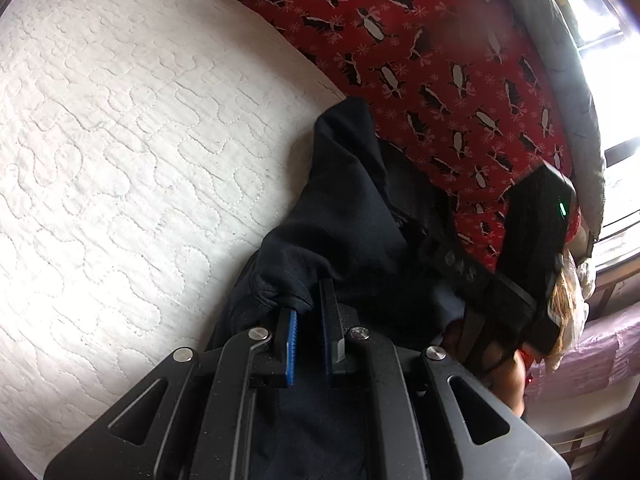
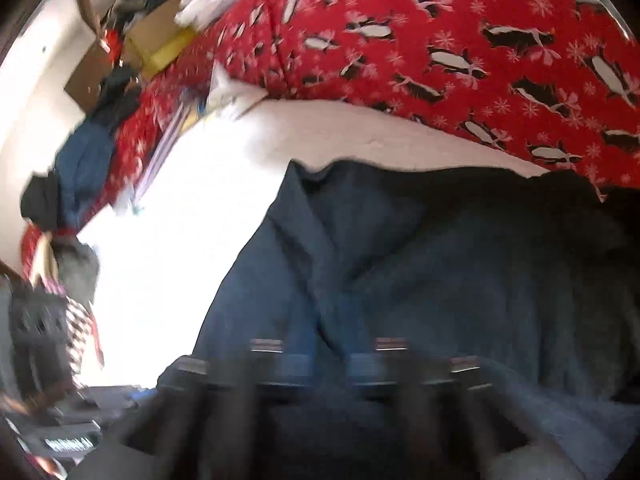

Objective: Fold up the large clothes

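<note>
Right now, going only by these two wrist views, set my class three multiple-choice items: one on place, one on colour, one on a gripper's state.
1. The dark navy garment lies on:
A. a white quilted mattress
B. a wooden floor
C. a chair

2. The penguin-print blanket has a ground of:
A. green
B. red
C. yellow

3. The left gripper is:
A. wide open
B. out of view
C. pinching the garment

Answers: 1 A, navy cloth rests on quilting; 2 B, red shows around the penguins; 3 C, cloth sits between the blue pads.
</note>
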`<state>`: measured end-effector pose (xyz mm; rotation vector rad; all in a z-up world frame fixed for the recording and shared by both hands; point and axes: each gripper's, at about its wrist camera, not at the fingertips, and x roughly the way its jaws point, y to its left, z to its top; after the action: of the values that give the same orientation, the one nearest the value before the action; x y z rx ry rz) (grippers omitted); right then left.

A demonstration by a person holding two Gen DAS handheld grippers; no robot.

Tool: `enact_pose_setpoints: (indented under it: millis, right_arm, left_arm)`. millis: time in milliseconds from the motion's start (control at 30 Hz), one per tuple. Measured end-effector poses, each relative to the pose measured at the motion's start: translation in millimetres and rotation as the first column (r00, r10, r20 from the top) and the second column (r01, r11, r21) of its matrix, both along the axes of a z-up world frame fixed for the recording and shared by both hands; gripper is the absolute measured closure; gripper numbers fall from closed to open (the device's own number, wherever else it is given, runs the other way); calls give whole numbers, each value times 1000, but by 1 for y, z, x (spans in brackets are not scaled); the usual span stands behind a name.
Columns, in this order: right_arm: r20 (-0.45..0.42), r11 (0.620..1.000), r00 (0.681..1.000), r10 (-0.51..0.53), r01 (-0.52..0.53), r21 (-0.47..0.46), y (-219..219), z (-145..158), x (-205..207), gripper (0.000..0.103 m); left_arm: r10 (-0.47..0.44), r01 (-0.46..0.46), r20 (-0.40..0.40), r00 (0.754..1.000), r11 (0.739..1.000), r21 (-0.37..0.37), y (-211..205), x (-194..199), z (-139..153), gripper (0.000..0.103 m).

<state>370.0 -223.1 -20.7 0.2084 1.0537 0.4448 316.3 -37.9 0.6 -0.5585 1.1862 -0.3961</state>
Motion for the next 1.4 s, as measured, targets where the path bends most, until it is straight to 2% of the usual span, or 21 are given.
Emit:
enact_pose_setpoints:
  millis: [133, 233, 300, 400, 467, 500, 600, 667, 700, 767, 867, 933, 1000, 1033, 1067, 1100, 1133, 1167, 1233, 1333, 1400]
  right_arm:
    - [80, 996, 993, -91, 90, 19, -9, 12, -27, 102]
    - [123, 979, 972, -202, 198, 43, -25, 24, -27, 102]
    - [113, 970, 964, -242, 238, 53, -28, 26, -14, 102]
    - [73, 964, 962, -263, 264, -11, -18, 15, 6, 102]
    - [-8, 958, 959, -283, 282, -52, -13, 1, 15, 100]
    - [0, 954, 955, -297, 296, -42, -14, 3, 12, 98]
    - [77, 934, 931, -358, 357, 26, -29, 25, -18, 87]
    - [101, 928, 923, -371, 363, 87, -46, 35, -46, 77]
    - [96, 922, 919, -383, 374, 98, -54, 35, -56, 77]
    - [38, 917, 917, -396, 393, 72, -66, 23, -70, 77]
    - [-64, 909, 907, -416, 412, -60, -80, 4, -92, 84]
    - [-56, 905, 904, -424, 421, -50, -90, 10, -112, 82]
    - [-10, 884, 885, -466, 466, -28, -111, 27, -144, 78]
    - [17, 862, 862, -506, 506, -10, -126, 35, -167, 75]
    - [26, 831, 831, -556, 556, 14, -144, 39, -189, 62]
    - [23, 800, 800, -600, 599, 31, -158, 39, -204, 55]
    - [11, 738, 739, -673, 671, 65, -179, 37, -228, 50]
    - [-6, 685, 690, -724, 721, 105, -199, 31, -248, 52]
    - [-57, 589, 608, -792, 785, 194, -233, 18, -281, 52]
    - [-86, 493, 542, -836, 811, 315, -255, 9, -301, 52]
    - [-74, 498, 542, -837, 812, 304, -256, 8, -289, 49]
  left_arm:
    - [-3, 3, -22, 1000, 1000, 3, 0, 2, -4, 96]
    - [2, -1, -52, 999, 1000, 7, 1, 4, -9, 97]
    - [4, -2, -54, 999, 1000, 25, 2, 4, -9, 98]
    - [-20, 23, -63, 998, 999, 45, 4, 2, -4, 98]
    - [-51, 53, -42, 998, 998, 47, 6, -5, 7, 98]
    - [-77, 77, -17, 997, 996, 33, 8, -12, 18, 98]
    - [-107, 106, 89, 990, 994, 18, 7, -28, 52, 98]
    - [-115, 108, 143, 983, 993, 50, -4, -23, 62, 96]
    - [-119, 107, 148, 982, 990, 87, -13, -16, 59, 95]
    - [-143, 126, 107, 984, 981, 148, -30, -2, 43, 95]
    - [-187, 187, -26, 982, 949, 255, -57, 11, 2, 95]
    - [-182, 178, -11, 983, 942, 285, -61, 5, 4, 95]
    - [-203, 194, 6, 979, 945, 261, -62, -6, 19, 95]
    - [-208, 199, 15, 978, 953, 229, -62, -9, 24, 94]
    - [-216, 207, 26, 976, 959, 192, -62, -14, 30, 88]
    - [-221, 213, 30, 975, 962, 171, -63, -17, 34, 82]
    - [-223, 216, 32, 974, 964, 157, -64, -19, 35, 67]
    - [-220, 212, 35, 975, 965, 156, -67, -19, 34, 61]
    - [-202, 192, 44, 978, 965, 179, -73, -13, 31, 61]
    - [-177, 175, -4, 984, 966, 190, -82, 3, 17, 61]
    - [-163, 169, -47, 986, 963, 211, -83, 7, 4, 61]
